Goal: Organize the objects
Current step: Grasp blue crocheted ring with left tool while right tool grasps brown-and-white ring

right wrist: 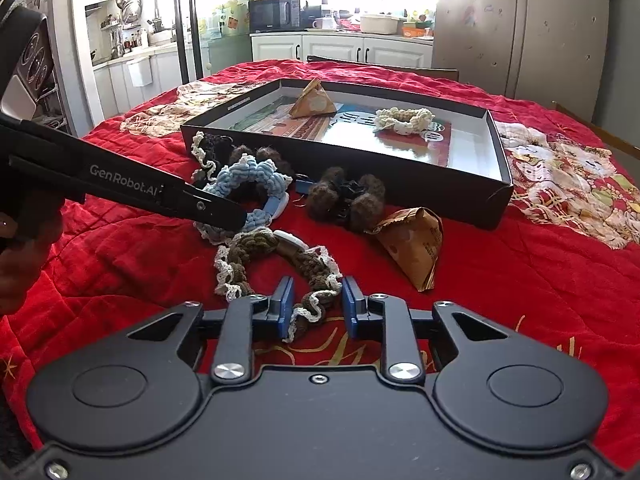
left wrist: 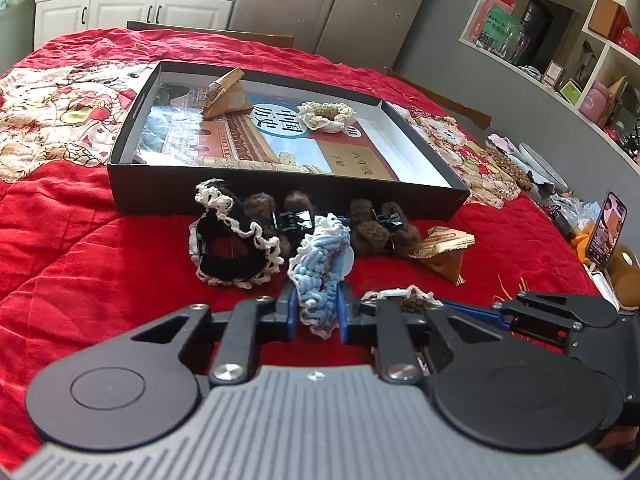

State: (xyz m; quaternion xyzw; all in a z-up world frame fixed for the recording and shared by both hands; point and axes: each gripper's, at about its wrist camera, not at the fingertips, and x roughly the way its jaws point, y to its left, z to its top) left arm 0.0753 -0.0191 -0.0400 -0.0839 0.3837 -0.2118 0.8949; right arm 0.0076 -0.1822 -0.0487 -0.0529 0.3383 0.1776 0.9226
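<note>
A black shallow box (left wrist: 280, 194) (right wrist: 496, 152) lies on the red cloth and holds a cream scrunchie (left wrist: 328, 115) (right wrist: 404, 119) and a brown triangular packet (left wrist: 224, 94) (right wrist: 313, 100). My left gripper (left wrist: 318, 312) is shut on a blue crocheted scrunchie (left wrist: 320, 272) (right wrist: 252, 178). My right gripper (right wrist: 316, 306) is open, its fingers on either side of a brown scrunchie (right wrist: 276, 264) with white trim. A black scrunchie (left wrist: 232, 240), two brown fuzzy hair clips (left wrist: 380, 222) (right wrist: 346, 198) and a second brown packet (left wrist: 440, 248) (right wrist: 416, 246) lie in front of the box.
The red quilted cloth (left wrist: 80, 260) (right wrist: 520, 300) covers the table. A phone (left wrist: 606, 230) stands at the right edge near clutter. Shelves (left wrist: 560, 40) stand right; kitchen cabinets (right wrist: 340, 46) are behind.
</note>
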